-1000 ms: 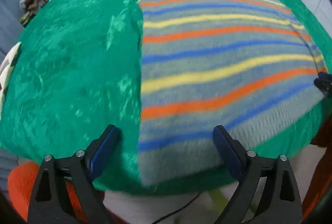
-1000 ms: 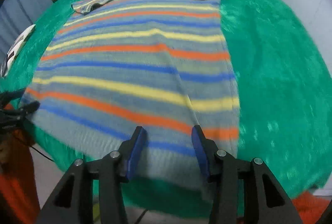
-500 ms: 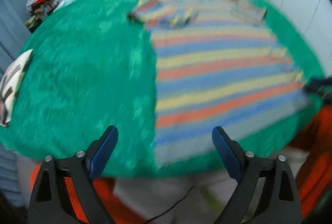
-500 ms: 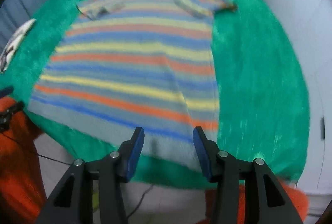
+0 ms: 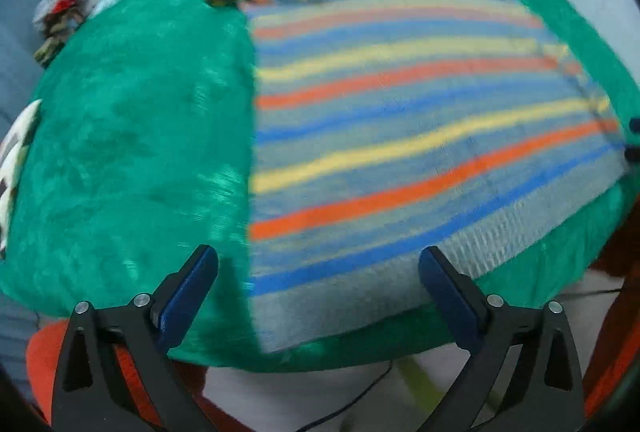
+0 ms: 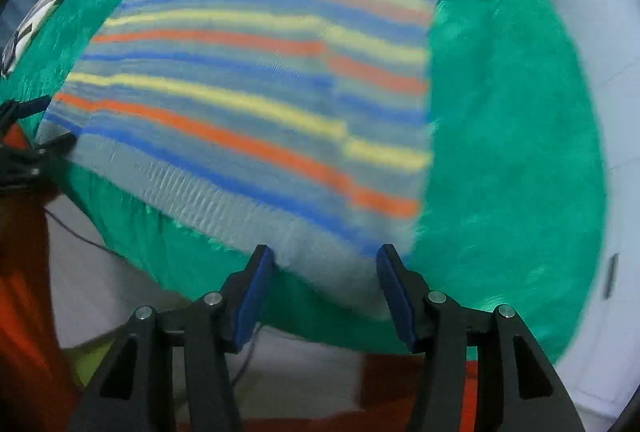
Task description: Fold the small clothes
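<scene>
A striped sweater in grey, blue, orange and yellow lies flat on a green plush cover, both sleeves folded in across the chest at the far end. My left gripper is open and empty, just in front of the sweater's near left hem corner. In the right wrist view the sweater fills the middle. My right gripper is open and empty over the near right part of the grey hem. The left gripper also shows in the right wrist view, at the left edge.
The green cover drops off at its near edge to a pale floor with a thin cable. A white patterned item lies at the cover's left edge. Small clutter sits far left. A white wall stands on the right.
Both grippers pulled back and up from the hem, then moved in toward it again. Both stayed open and empty. The sweater has not moved.
</scene>
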Demonstrator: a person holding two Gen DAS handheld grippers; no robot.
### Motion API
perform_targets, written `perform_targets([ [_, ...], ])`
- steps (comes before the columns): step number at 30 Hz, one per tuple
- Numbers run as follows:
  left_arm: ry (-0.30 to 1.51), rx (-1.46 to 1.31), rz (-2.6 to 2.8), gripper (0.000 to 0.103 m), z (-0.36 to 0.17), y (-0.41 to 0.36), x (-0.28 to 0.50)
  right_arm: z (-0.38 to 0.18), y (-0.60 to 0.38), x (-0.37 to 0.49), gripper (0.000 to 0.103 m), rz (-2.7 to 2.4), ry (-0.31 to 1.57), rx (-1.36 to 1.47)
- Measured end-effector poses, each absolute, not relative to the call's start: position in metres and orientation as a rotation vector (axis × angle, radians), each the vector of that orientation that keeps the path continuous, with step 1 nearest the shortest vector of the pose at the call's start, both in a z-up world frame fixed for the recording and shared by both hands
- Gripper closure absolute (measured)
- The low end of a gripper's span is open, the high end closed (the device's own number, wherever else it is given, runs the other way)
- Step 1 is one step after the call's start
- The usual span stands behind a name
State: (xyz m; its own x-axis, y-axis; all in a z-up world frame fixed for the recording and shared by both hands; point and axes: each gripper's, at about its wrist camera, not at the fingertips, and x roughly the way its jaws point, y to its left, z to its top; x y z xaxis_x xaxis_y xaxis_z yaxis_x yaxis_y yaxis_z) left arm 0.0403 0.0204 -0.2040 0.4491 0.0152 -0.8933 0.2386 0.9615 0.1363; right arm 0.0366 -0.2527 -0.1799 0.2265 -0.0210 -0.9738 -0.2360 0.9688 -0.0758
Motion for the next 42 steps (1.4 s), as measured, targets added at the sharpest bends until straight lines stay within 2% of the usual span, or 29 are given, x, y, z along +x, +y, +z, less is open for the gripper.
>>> perform_targets([
  [2, 1.043, 0.224, -0.092, 0.002, -0.188, 0.032, 0.039, -0.153, -0.258, 0.056, 0.048, 0.150, 1.255, -0.259],
  [6, 1.029, 0.190, -0.030, 0.002, -0.174, 0.040, 0.052, -0.118, -0.255, 0.127, 0.040, 0.179, 1.096, -0.344],
  [9, 1.046, 0.202, 0.010, 0.002, -0.173, 0.043, 0.059, -0.125, -0.252, 0.196, 0.040, 0.194, 1.067, -0.402],
  [13, 1.055, 0.226, 0.055, 0.002, -0.178, 0.047, 0.062, -0.133, -0.252, 0.240, 0.040, 0.176, 1.080, -0.383],
  [25, 1.106, 0.227, 0.082, 0.002, -0.194, 0.051, 0.080, -0.164, -0.256, 0.244, 0.040, 0.180, 1.104, -0.318],
  [32, 1.125, 0.210, 0.092, 0.002, -0.205, 0.056, 0.078, -0.162, -0.256, 0.264, 0.040, 0.154, 1.010, -0.376],
  [38, 1.151, 0.176, 0.108, 0.002, -0.213, 0.062, 0.081, -0.206, -0.237, 0.307, 0.041, 0.151, 1.059, -0.474],
  [39, 1.153, 0.173, 0.112, 0.001, -0.214, 0.063, 0.081, -0.216, -0.240, 0.316, 0.049, 0.146, 1.099, -0.470],
  [40, 1.154, 0.172, 0.115, 0.001, -0.214, 0.064, 0.081, -0.220, -0.249, 0.324, 0.063, 0.136, 1.122, -0.425],
  [41, 1.152, 0.173, 0.118, 0.001, -0.214, 0.064, 0.081, -0.216, -0.257, 0.328, 0.101, 0.109, 1.119, -0.396],
  [42, 1.148, 0.176, 0.120, 0.001, -0.213, 0.064, 0.080, -0.206, -0.270, 0.332, 0.099, 0.071, 1.105, -0.338],
])
